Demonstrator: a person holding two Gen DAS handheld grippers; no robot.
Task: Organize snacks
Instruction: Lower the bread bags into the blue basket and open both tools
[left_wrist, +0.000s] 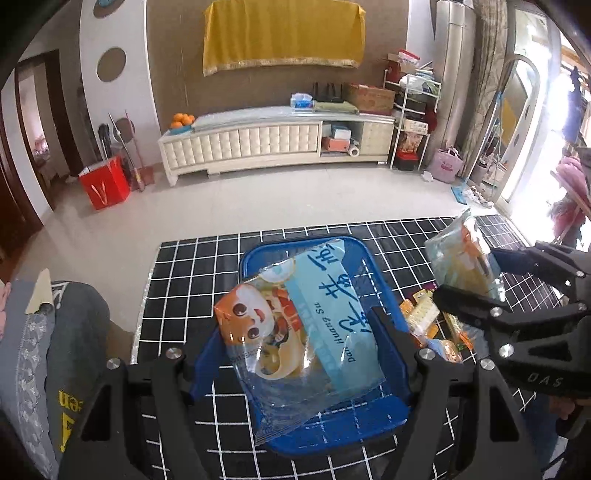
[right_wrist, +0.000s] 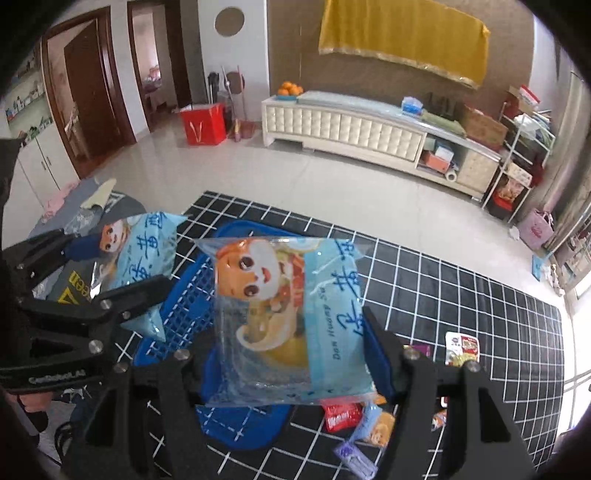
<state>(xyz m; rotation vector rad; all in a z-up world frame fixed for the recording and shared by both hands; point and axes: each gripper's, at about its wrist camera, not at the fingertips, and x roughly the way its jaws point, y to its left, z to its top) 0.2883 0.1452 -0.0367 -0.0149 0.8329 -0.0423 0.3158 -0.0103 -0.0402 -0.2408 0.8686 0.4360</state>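
A pale tiled floor (left_wrist: 258, 199) runs to a long cream cabinet (left_wrist: 273, 138) against a brown wall – a yellow cloth (left_wrist: 282, 35) hangs above it. Oranges (left_wrist: 182, 120) sit on the cabinet's left end, a red bag (left_wrist: 105, 182) stands on the floor nearby, and daylight enters at the right.

A basket (left_wrist: 354, 251) is set on the worktop (left_wrist: 207, 280), with loose snacks (right_wrist: 341, 416) scattered to its right and a cabinet (left_wrist: 273, 142) behind.

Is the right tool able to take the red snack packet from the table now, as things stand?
Probably not yet. The right tool is shut on a blue snack bag, so it has no free grip. The red snack packet lies uncovered on the checked table, beside the blue basket.
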